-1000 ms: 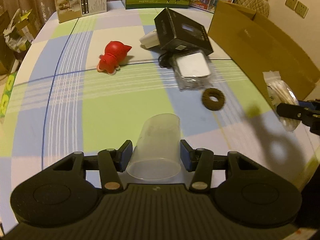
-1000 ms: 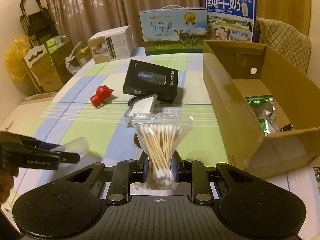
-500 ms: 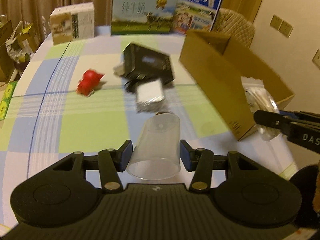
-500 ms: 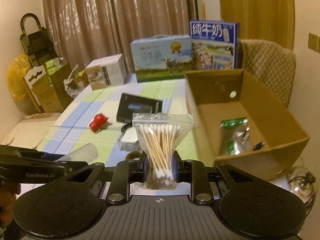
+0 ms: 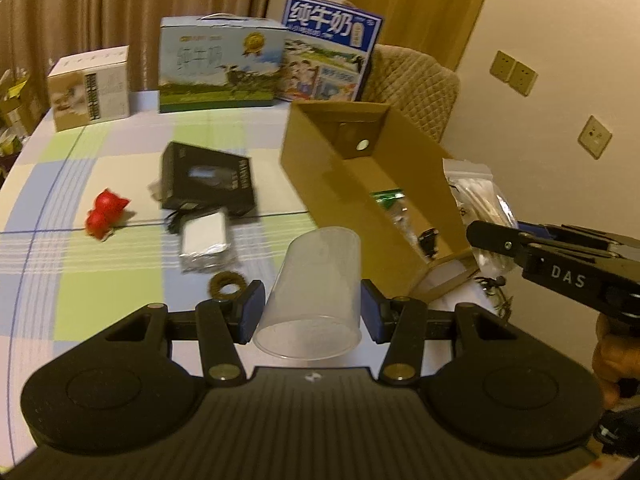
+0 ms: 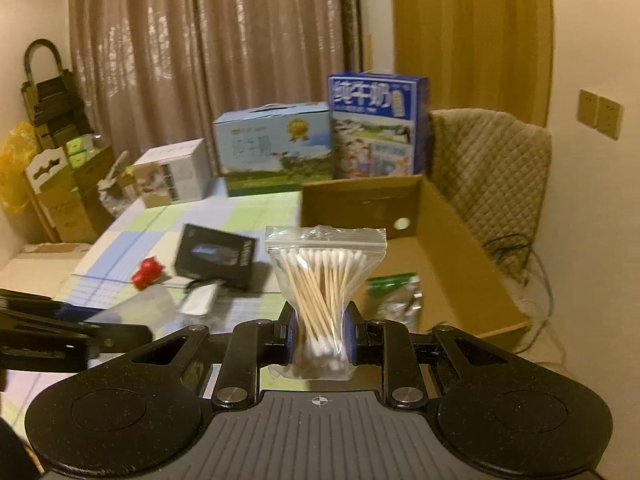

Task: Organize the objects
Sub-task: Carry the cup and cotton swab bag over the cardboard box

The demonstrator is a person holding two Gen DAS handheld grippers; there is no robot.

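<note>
- my left gripper (image 5: 312, 312) is clamped on a clear plastic cup (image 5: 314, 292), blue pads pressed on both sides near its open rim, closed end pointing away from me
- cup is lifted above the checked tablecloth (image 5: 120, 280), just left of the near corner of the cardboard box (image 5: 332, 168)
- my right gripper (image 6: 320, 336) is squeezing a zip bag of cotton swabs (image 6: 324, 276) around its lower half, bag upright, seal on top
- in the left view the swab bag sits at the right side of the box, near its near end; can't tell whether it's over the rim or outside it
- box is open on top, with a green packet (image 6: 390, 282) and a small black item (image 5: 430, 240) inside
- on the cloth left of the box: black carton (image 5: 208, 180), silver-wrapped white pack (image 5: 206, 240) just near of it, brown ring (image 5: 226, 286) nearer still, red toy (image 5: 105, 218) far left
- far edge of the table: white box (image 5: 90, 88) and two milk cartons (image 5: 218, 66), (image 5: 330, 62)
</note>
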